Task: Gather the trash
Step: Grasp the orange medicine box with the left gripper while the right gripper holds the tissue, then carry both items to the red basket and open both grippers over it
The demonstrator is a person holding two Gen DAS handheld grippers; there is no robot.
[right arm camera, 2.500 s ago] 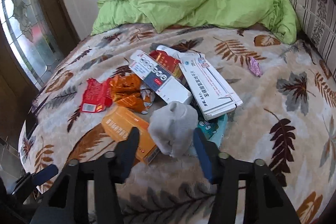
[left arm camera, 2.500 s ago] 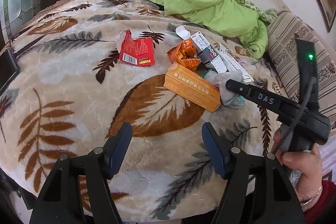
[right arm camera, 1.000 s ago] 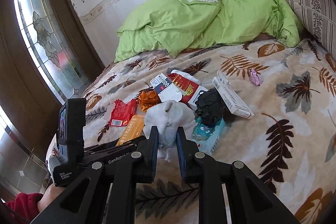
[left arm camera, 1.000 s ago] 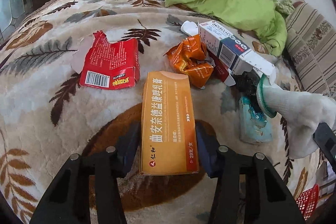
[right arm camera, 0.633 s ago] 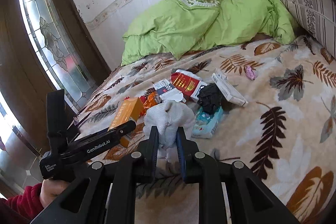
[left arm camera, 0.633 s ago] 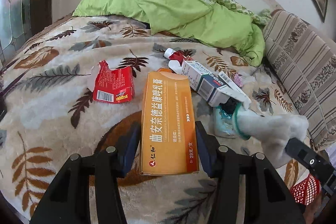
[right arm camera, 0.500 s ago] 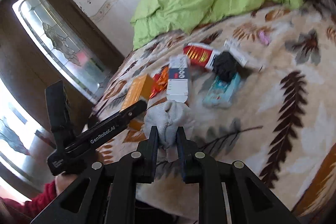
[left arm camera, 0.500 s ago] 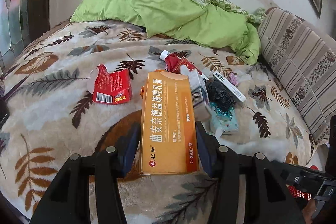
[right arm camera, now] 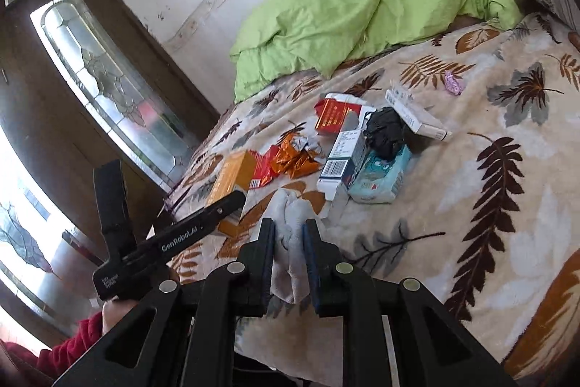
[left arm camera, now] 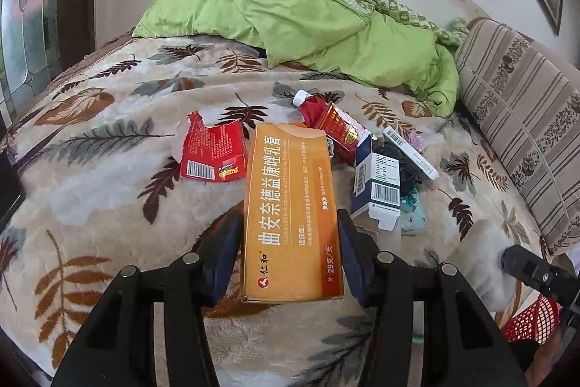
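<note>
My left gripper (left arm camera: 290,242) is shut on a long orange medicine box (left arm camera: 293,213) and holds it clear above the bed. My right gripper (right arm camera: 289,243) is shut on a pale grey sock (right arm camera: 290,205), near the bed's front edge. More litter lies on the leaf-patterned blanket (left arm camera: 108,191): a torn red packet (left arm camera: 212,153), a crumpled orange wrapper (right arm camera: 297,158), a blue-and-white box (left arm camera: 377,191), a red carton (left arm camera: 337,127), a black bag (right arm camera: 386,129), a teal tissue pack (right arm camera: 380,176), a white box (right arm camera: 417,115) and a pink wrapper (right arm camera: 453,82).
A green duvet (left arm camera: 290,13) is heaped at the head of the bed and a striped cushion (left arm camera: 518,118) lines its right side. A red mesh basket (left arm camera: 533,318) shows low at the right, off the bed. A glazed door (right arm camera: 108,78) stands to the left.
The left gripper closed on the orange box and raised it off the blanket. The right gripper closed on the sock, drew it back from the pile, and its view has tilted.
</note>
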